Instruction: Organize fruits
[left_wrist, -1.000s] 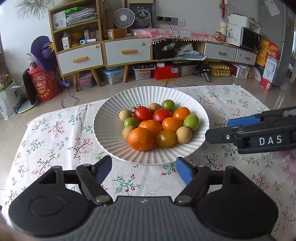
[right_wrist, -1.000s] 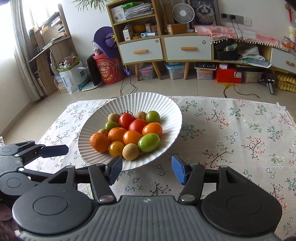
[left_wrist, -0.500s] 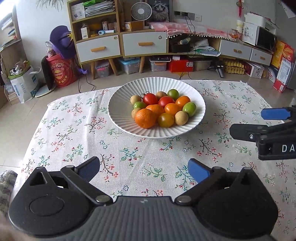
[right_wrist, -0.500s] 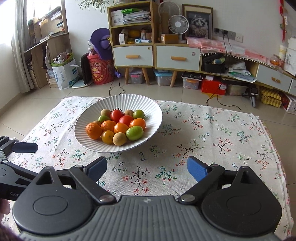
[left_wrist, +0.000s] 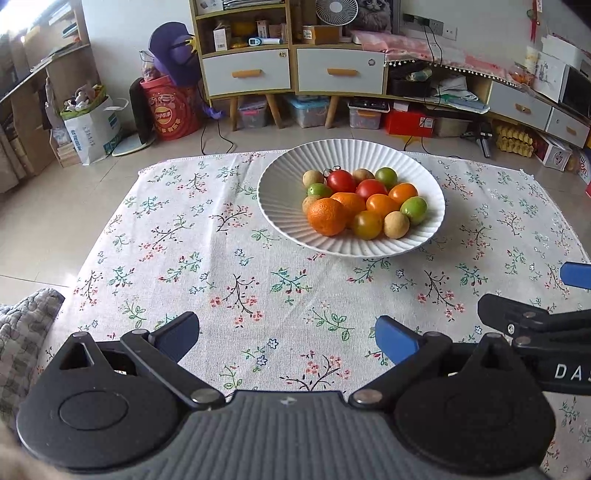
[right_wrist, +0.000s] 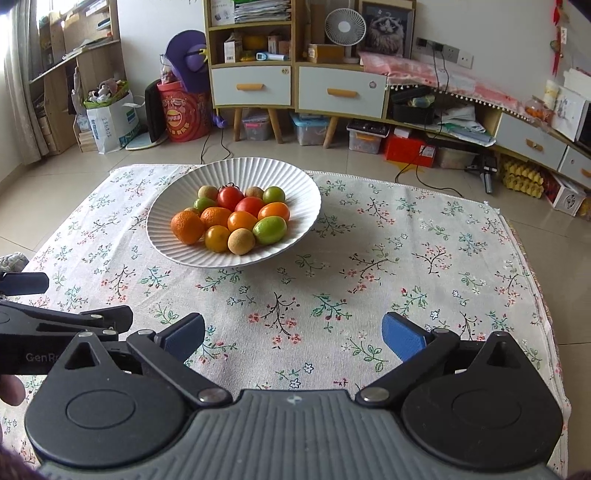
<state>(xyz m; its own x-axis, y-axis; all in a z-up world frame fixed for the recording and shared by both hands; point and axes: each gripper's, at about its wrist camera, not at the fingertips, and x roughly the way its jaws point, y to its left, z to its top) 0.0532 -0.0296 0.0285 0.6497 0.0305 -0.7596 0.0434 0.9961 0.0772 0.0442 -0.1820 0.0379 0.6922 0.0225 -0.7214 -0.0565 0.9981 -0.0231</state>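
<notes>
Fruits (right_wrist: 236, 216) lie heaped in the white bowl (right_wrist: 295, 177) on the far side of the cloth (right_wrist: 406, 258). Left gripper (left_wrist: 287, 334) and right gripper (right_wrist: 293, 332) hang near, jaws just opened wide, empty, apparently finished.

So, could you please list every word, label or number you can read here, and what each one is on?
"DAS", cut off at the frame edge: right gripper.
"GenR", cut off: left gripper.
Red bucket logo, white bag print and shelf boxes: too small or blurred to read.
</notes>
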